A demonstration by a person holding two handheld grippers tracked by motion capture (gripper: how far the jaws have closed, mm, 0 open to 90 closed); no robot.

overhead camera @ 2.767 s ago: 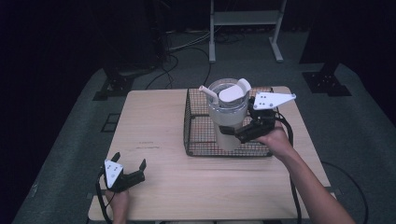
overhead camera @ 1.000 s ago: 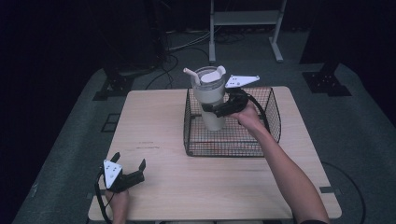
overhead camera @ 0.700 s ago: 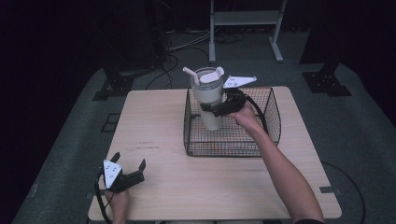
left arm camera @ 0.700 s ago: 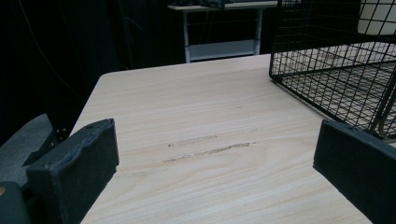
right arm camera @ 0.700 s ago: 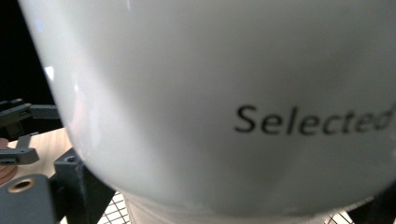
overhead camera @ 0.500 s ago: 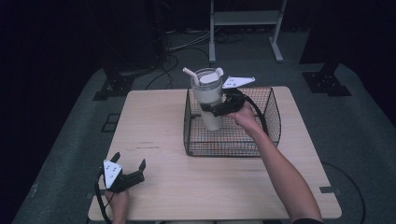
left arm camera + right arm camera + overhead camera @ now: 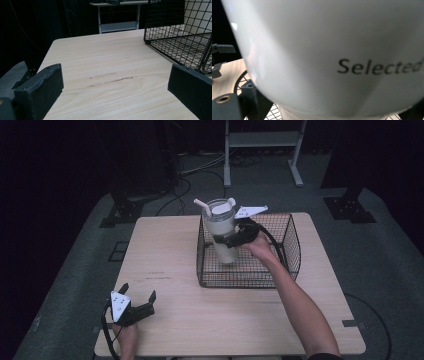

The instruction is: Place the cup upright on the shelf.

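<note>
This looks like a lab or recording studio rather than a home. A pale wooden tabletop [image 7: 175, 250] stands alone on grey carpet [image 7: 380, 255] against black, unlit surroundings. Loose black cables [image 7: 185, 182] trail past its far edge, beside what seems a white metal stand [image 7: 260, 142].

White tumbler [image 7: 332, 57] marked "Selected", close between the dark fingers [image 7: 249, 98], above wire basket [image 7: 272, 113].

Black hand-held gripper [image 7: 134, 306] each hand, grey three-cornered top plate, black trailing cable; bare forearms.
</note>
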